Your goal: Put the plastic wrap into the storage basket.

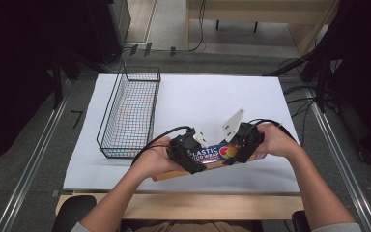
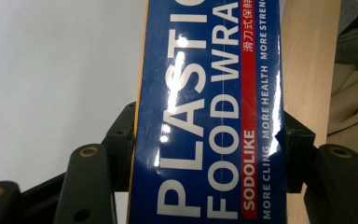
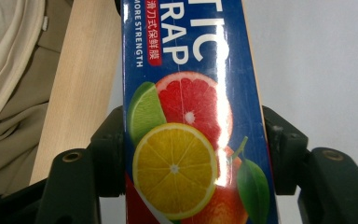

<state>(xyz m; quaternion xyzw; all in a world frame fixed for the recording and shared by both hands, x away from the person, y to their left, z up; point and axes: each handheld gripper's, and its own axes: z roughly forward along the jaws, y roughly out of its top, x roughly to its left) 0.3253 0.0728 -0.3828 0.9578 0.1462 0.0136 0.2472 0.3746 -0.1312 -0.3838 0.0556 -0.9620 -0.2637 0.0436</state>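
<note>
A long blue box of plastic food wrap (image 1: 212, 153) with citrus fruit printed on it lies level over the front of the white table sheet (image 1: 212, 96), held from both ends. My left gripper (image 1: 192, 162) is shut on its left part. In the left gripper view the pads (image 2: 121, 140) press against both long sides of the box (image 2: 205, 93). My right gripper (image 1: 237, 147) clamps the right part. There the box (image 3: 191, 56) sits between its jaws, and the pads (image 3: 114, 149) rest against both sides.
A black wire basket (image 1: 130, 111) stands at the left of the sheet, a little behind the left hand. The table's wooden front edge (image 1: 198, 205) runs just under the box. Dark stands and cables flank the table on both sides.
</note>
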